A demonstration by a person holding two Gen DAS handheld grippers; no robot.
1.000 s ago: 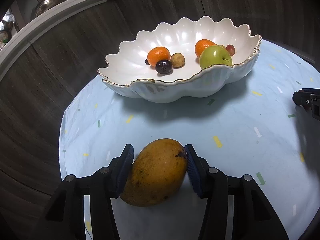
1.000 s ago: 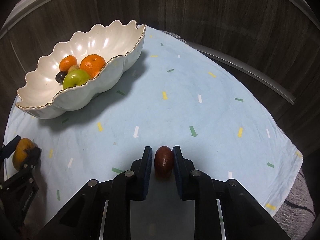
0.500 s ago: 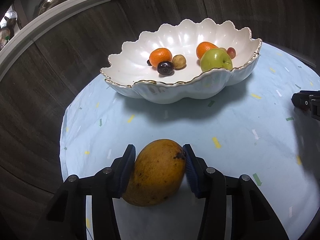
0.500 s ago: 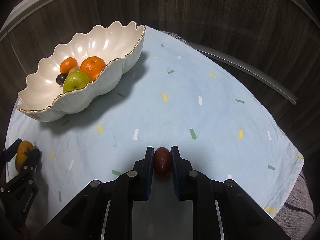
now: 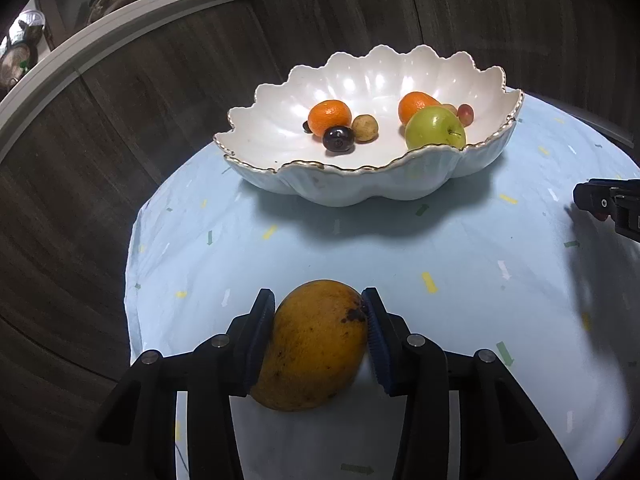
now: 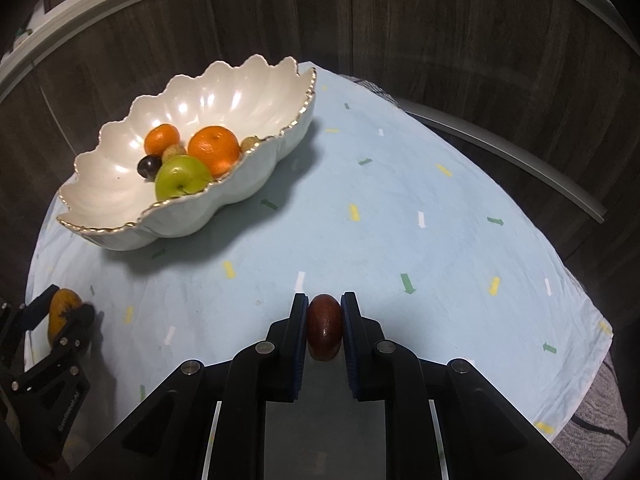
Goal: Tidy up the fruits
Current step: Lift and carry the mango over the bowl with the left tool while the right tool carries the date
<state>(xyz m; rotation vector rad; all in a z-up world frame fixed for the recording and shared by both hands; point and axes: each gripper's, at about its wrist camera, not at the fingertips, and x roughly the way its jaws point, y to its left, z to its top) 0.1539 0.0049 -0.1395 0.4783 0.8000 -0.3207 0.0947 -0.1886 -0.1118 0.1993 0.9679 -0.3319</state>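
My left gripper (image 5: 320, 320): jaws closing on one mango (image 5: 314, 346), pads touching it. My right gripper (image 6: 324, 322): jaws pinching one dark red fruit (image 6: 325, 330). Bowl (image 5: 360, 184): two oranges, one green apple (image 5: 435, 127), one dark plum (other small fruits unclear). Surface: pale blue cloth (image 6: 400, 208); dark wood wall behind.

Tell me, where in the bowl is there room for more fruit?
The bowl is bare at its left end, left of the small orange, and along the back wall. It is crowded on the right around the green apple.
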